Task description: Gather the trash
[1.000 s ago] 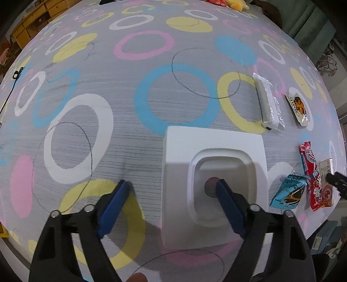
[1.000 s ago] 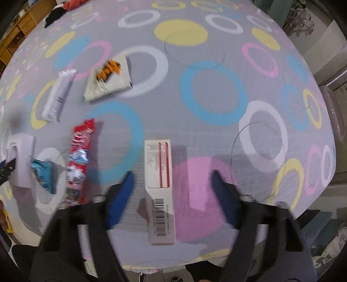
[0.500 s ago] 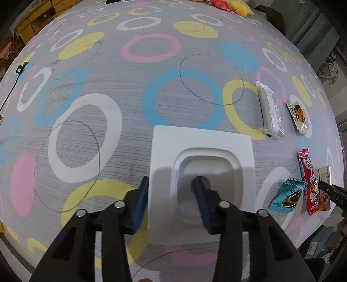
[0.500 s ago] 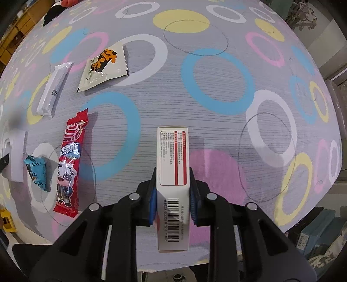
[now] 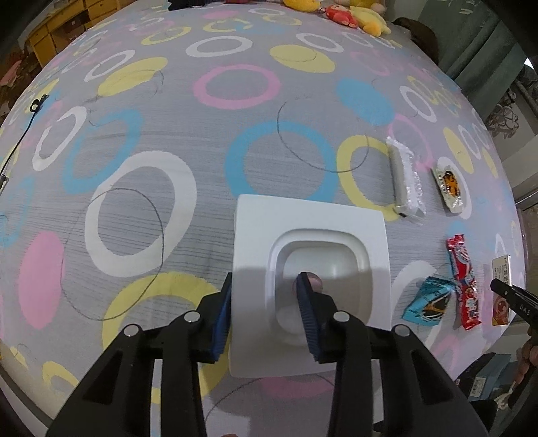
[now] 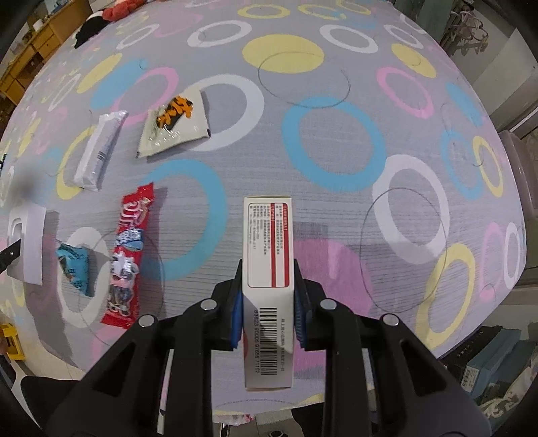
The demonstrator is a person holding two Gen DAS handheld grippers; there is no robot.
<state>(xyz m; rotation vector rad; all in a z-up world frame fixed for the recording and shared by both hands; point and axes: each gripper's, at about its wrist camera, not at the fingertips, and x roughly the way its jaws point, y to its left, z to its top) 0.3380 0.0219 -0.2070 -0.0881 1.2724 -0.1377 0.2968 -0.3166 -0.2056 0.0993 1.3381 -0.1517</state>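
Observation:
My left gripper (image 5: 265, 285) is shut on the left rim of a white square foam tray (image 5: 336, 218) with a hollow middle, held just above the ring-patterned cloth. My right gripper (image 6: 267, 272) is shut on a white and red carton box (image 6: 268, 242) with a barcode, lifted off the cloth. On the cloth lie a red snack wrapper (image 6: 129, 248), a blue wrapper (image 6: 75, 264), a silver packet (image 6: 97, 151) and a pale packet with orange print (image 6: 175, 126). The same litter shows at the right of the left wrist view, among it the red wrapper (image 5: 462, 279).
The cloth-covered table (image 6: 336, 141) drops off at its right and near edges, with boxes (image 6: 497, 356) on the floor below. Plush toys (image 5: 349, 16) lie at the far edge. A cable (image 5: 20, 134) runs along the far left side.
Both grippers closed from open: the left on the tray's rim, the right on the carton. Each has since lifted its object a little off the cloth.

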